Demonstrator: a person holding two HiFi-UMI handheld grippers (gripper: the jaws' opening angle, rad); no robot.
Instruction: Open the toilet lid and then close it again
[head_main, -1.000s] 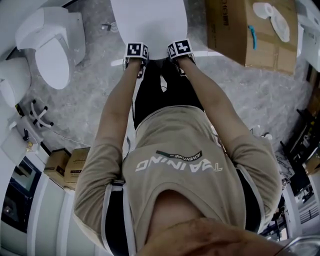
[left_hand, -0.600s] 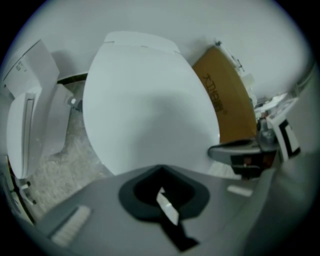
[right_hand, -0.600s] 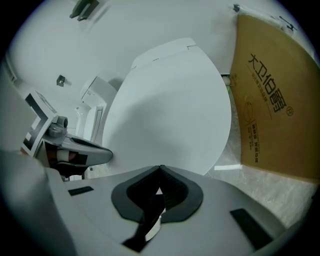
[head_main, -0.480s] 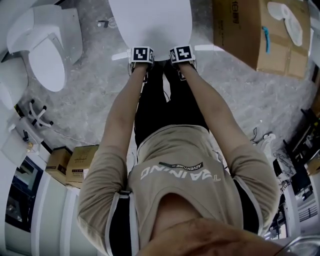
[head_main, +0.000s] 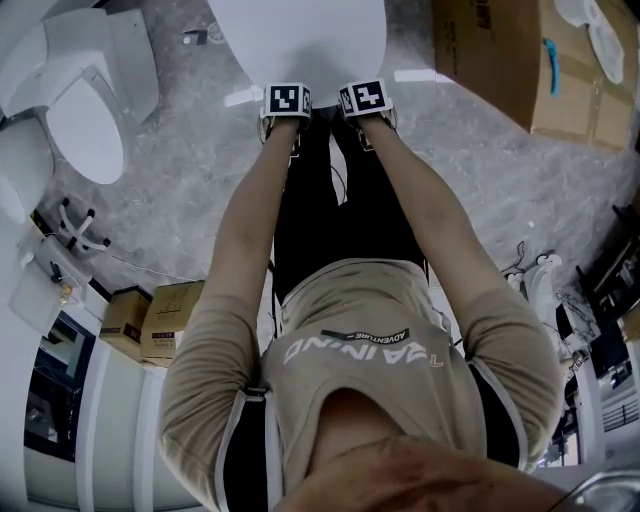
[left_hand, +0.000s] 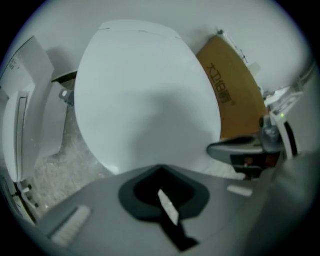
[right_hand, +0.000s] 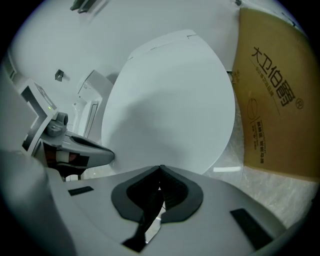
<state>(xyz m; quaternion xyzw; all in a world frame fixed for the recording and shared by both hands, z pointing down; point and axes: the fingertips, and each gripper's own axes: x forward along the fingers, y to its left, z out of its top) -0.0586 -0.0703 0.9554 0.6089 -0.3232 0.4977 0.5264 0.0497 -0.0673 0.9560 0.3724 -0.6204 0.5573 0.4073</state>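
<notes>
The white oval toilet lid (head_main: 297, 35) lies at the top of the head view and fills both gripper views (left_hand: 145, 95) (right_hand: 170, 105). It looks lowered. My left gripper (head_main: 287, 92) and right gripper (head_main: 362, 90) sit side by side at the lid's near edge. In the left gripper view the left gripper (left_hand: 160, 169) has its jaws closed to a point just in front of that edge. The right gripper (right_hand: 160, 169) stands the same way, shut. Whether either tip touches the rim is hidden by the jaws themselves.
A second white toilet (head_main: 85, 100) stands at the far left. A large cardboard box (head_main: 500, 50) (right_hand: 280, 90) sits right of the lid. Small cartons (head_main: 150, 320) lie by the person's left side. The floor (head_main: 180, 190) is grey stone.
The left gripper has edged slightly right, closer to the right one. Both stay at the lid's near edge, and the lid looks unmoved.
</notes>
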